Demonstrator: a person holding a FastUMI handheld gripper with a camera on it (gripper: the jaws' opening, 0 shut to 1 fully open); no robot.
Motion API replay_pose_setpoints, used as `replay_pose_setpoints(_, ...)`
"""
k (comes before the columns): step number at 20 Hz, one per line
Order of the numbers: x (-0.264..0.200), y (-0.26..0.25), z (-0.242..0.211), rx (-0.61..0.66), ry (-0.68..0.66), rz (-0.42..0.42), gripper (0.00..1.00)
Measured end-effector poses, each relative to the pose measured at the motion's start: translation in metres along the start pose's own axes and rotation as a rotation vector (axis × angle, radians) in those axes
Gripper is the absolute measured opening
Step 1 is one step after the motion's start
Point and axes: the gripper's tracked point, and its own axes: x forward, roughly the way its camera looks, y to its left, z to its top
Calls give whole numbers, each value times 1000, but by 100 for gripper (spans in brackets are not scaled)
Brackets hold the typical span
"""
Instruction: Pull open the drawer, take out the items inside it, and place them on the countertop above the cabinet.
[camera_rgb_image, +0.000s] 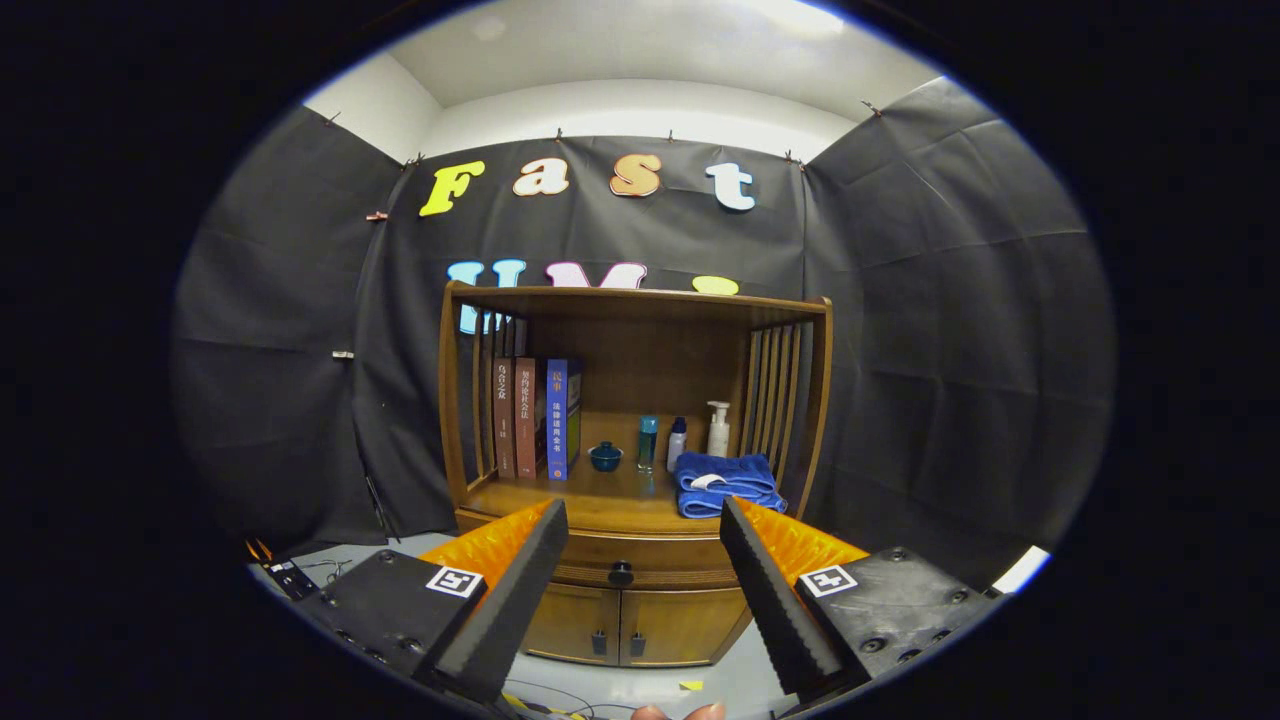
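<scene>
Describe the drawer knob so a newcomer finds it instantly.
Start at the wooden cabinet against the black cloth. Below its countertop runs the closed drawer; the knob sits mid-front, beyond the open gripper. It is one dark round knob, unlike the paired door handles below.

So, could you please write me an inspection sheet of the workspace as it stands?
Surface: wooden countertop of the cabinet, partly occupied.
Job's things: drawer shut, its dark knob in line between the fingers; contents hidden.
Clutter: three upright books, small blue lidded cup, three bottles, folded blue towel, all on the countertop.
Grippers: gripper open, short of the cabinet, holding nothing.
Cables: thin wires on the floor beside the left finger.
Surroundings: black cloth walls; two lower cabinet doors closed.
</scene>
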Motion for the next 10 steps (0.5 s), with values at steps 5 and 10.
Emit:
replay_pose_setpoints(5, 3, -2, 1, 0, -9, -6, 99)
replay_pose_setpoints(10, 7, -3, -2, -6, -26, -10, 99)
